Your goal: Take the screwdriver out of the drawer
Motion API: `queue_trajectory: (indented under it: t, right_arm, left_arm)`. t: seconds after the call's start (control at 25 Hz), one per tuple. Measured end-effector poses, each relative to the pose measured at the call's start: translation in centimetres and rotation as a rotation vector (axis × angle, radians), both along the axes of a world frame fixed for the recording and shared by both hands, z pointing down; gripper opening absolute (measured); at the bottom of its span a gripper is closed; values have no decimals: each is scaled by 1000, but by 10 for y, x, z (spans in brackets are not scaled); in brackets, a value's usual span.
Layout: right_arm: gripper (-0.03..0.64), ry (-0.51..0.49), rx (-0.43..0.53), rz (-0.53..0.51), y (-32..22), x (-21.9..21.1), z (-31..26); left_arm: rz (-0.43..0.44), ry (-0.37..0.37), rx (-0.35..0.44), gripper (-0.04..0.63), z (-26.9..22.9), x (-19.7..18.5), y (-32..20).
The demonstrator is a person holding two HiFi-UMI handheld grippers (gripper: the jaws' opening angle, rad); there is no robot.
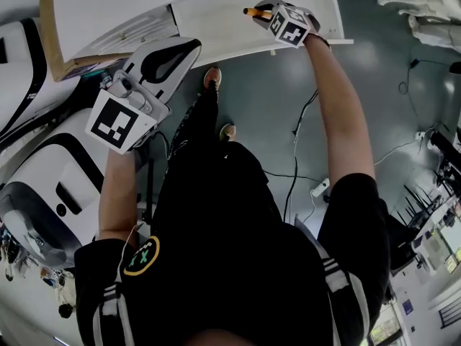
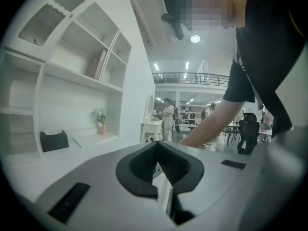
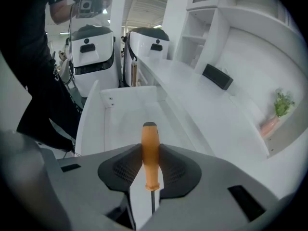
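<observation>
- Screwdriver [image 3: 150, 153]: clamped by its orange handle between the pads of the right claw [image 3: 150, 173], over the open drawer [image 3: 115, 110].
- Black-capped butt of the handle sticking out past the pads; thin metal shaft running back between the jaws, its tip out of sight behind the claw body.
- Right claw: closed to a narrow gap, both pads pressed on the handle.
- In the head view, only a short orange stub of the handle showing left of the marker cube; the rest covered by the claw and hand.
- Gap between handle and drawer floor: hard to judge in either view.
- Drawer: white, pulled out from under the counter [image 3: 192, 97]; near end cut off by the claw body in the right gripper view.
- Left claw [image 2: 161, 163]: shut, pad tips meeting, nothing between them; held apart from the drawer, at the left of the head view.
- On the shelves [image 2: 72, 73] behind the counter: a black box [image 2: 53, 140] and a small plant [image 2: 100, 115], its pot blurred.
- White machines [image 3: 91, 52] beyond the drawer, partly hidden by the person's dark clothing.
</observation>
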State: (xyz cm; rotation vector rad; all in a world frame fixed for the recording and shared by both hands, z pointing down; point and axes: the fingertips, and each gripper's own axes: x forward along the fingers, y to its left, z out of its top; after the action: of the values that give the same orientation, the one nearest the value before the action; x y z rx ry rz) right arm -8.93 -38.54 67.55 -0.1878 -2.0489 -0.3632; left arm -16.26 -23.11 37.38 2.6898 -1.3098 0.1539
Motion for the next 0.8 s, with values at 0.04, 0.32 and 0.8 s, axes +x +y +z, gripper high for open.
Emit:
queue_trajectory:
  t: [0.04, 0.32, 0.8]
  right_arm:
    - [129, -20, 7, 9, 1, -1, -10]
    - [129, -180, 33, 56, 24, -2, -82]
    - [129, -429, 37, 165, 97, 27, -184]
  left_arm:
    - [4, -7, 11, 17, -2, 1, 1]
    - [36, -56, 74, 17, -9, 13, 14]
    - [55, -79, 127, 17, -33, 46, 49]
